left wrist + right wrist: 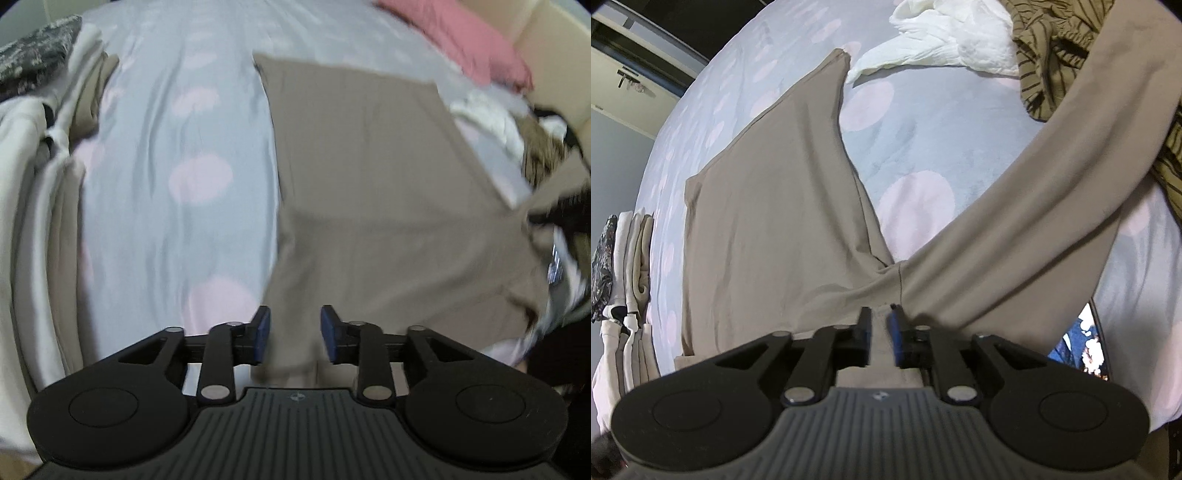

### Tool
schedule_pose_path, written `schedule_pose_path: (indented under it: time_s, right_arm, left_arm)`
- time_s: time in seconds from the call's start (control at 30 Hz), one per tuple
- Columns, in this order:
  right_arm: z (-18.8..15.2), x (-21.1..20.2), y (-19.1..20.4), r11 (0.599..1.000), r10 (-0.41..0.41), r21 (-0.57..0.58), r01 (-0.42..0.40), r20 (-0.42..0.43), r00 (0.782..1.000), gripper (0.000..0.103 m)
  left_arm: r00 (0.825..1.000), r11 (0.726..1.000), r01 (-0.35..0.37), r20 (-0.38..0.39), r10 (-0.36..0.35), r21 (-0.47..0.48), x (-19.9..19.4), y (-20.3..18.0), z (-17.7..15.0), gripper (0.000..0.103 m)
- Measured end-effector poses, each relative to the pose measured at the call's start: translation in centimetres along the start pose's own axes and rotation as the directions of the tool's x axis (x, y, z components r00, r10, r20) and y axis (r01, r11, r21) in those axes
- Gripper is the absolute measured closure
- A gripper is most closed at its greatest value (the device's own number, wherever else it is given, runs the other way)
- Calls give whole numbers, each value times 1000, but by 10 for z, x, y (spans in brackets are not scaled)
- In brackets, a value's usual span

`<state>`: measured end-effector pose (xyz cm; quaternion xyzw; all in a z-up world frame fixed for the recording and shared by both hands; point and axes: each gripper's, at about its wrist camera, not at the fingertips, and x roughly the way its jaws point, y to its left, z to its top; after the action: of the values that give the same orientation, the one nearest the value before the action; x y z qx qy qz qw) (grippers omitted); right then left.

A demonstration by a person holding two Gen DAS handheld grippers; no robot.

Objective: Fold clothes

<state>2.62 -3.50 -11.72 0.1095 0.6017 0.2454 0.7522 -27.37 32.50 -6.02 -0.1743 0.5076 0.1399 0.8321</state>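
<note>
The left tool [295, 334] stands partly open above the near edge of the beige garment [369, 184], its blue pads [263, 334] apart with cloth beneath the gap but no pinch evident; the picture is blurred. The right tool [881, 334] stands narrowly open at the seam where the sleeve [1052, 177] joins the body of the beige garment [768, 221]; cloth lies between the jaws, but whether the pads press on it cannot be told. The garment lies spread flat on the bed sheet [916, 136], pale blue with pink dots, body extended away from the tools and one sleeve stretched out to the right. In my judgement this layout is preparatory: body flattened, sleeve laid out so it can be brought across, tools stationed at the near edge and shoulder seam for the next fold. A stack of folded clothes [44, 155] sits at the left edge of the bed, well apart, likely finished items. Unfolded pieces, a white garment [945, 33] and a striped brown garment [1045, 55], wait at the far right, beside a pink pillow [461, 40]. No brand, label or legible writing is visible.
</note>
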Motion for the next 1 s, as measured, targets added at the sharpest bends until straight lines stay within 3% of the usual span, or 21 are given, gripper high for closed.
schedule_pose_path:
  time_s: [0.07,0.3,0.4,0.47,0.6,0.67,0.73,0.83,1.0]
  right_arm:
    - [1,2,3,999,-17,-28,17,6,1000,75]
    - [-3,18,4,997,-25,-75,22,-38,999,75]
    - [-5,23,9,993,-36,-112,32,-39,999,78]
    - [-5,25,11,992,-41,-123,36,-38,998,85]
    - [-3,27,10,991,-32,-132,26,-42,999,88]
    - [-4,27,11,989,-38,-145,31,-41,998,100]
    - [-4,24,10,988,-38,-149,33,-31,999,100]
    - [-5,12,6,990,-38,-133,39,11,999,101]
    - [-2,6,-1,993,-50,-106,56,56,997,101]
  left_arm:
    - [1000,1000,6,28,-6,-6,4,2,15,67]
    - [998,999,35,58,-34,-13,42,8,53,63]
    - [998,997,44,39,-41,-62,61,15,62,62]
    - [999,996,45,20,-43,-83,74,17,68,63]
    - [999,996,26,-42,-30,-87,95,14,73,63]
    - [997,996,13,-80,-20,-84,103,12,73,74]
    - [996,996,5,-85,-13,-93,103,14,72,91]
    - [997,993,-2,-77,-7,-120,99,21,72,98]
    - [999,985,-9,-53,0,-175,92,39,70,98]
